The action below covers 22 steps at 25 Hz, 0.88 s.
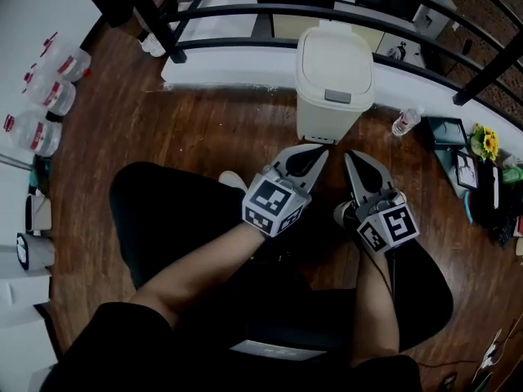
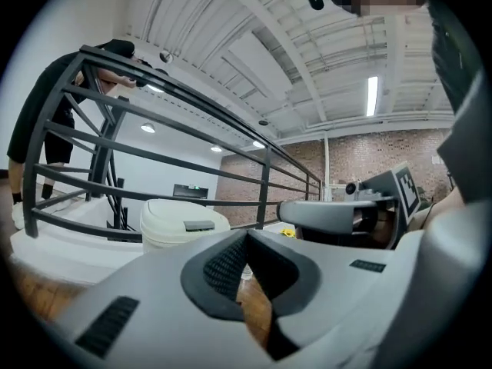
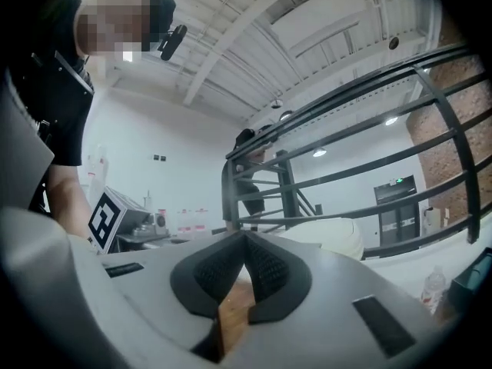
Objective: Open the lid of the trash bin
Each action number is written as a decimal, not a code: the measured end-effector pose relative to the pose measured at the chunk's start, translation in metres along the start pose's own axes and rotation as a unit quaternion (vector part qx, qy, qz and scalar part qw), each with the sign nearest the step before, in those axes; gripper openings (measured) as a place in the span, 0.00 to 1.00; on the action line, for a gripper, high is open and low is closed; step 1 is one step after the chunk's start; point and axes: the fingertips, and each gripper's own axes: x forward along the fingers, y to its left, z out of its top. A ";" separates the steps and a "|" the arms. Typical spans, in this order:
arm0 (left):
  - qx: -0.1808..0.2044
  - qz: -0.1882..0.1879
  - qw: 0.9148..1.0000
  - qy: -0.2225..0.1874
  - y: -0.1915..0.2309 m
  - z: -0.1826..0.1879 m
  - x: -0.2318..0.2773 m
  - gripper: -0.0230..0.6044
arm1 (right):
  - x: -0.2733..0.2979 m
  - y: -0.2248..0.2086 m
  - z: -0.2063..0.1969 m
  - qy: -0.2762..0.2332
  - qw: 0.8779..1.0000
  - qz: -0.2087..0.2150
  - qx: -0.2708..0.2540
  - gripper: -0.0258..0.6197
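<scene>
A cream trash bin (image 1: 335, 80) stands on the wood floor against a white ledge, its lid down, with a grey latch (image 1: 337, 96) at the lid's front edge. My left gripper (image 1: 317, 150) is shut and empty, its tips just short of the bin's base. My right gripper (image 1: 351, 155) is beside it, also shut and empty. In the left gripper view the bin (image 2: 183, 223) lies ahead to the left past the shut jaws, and the right gripper (image 2: 338, 215) shows at the right. The right gripper view has the bin (image 3: 332, 235) just beyond its jaw tips.
A black metal railing (image 1: 245, 11) runs behind the bin above the white ledge (image 1: 221, 72). A small water bottle (image 1: 405, 122) lies right of the bin. Plastic jugs (image 1: 45, 92) stand at the far left, and yellow flowers (image 1: 489, 144) and clutter at the far right.
</scene>
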 end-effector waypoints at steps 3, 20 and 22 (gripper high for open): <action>0.006 0.009 1.000 0.016 0.027 -0.032 0.023 0.09 | 0.025 -0.022 -0.025 0.002 1.000 -0.018 -0.001 0.04; -0.072 0.072 0.981 0.167 0.175 -0.258 0.155 0.09 | 0.124 -0.141 -0.256 0.176 0.980 -0.062 0.066 0.04; -0.077 0.078 0.976 0.189 0.183 -0.282 0.158 0.09 | 0.128 -0.150 -0.271 0.187 0.976 -0.071 0.083 0.04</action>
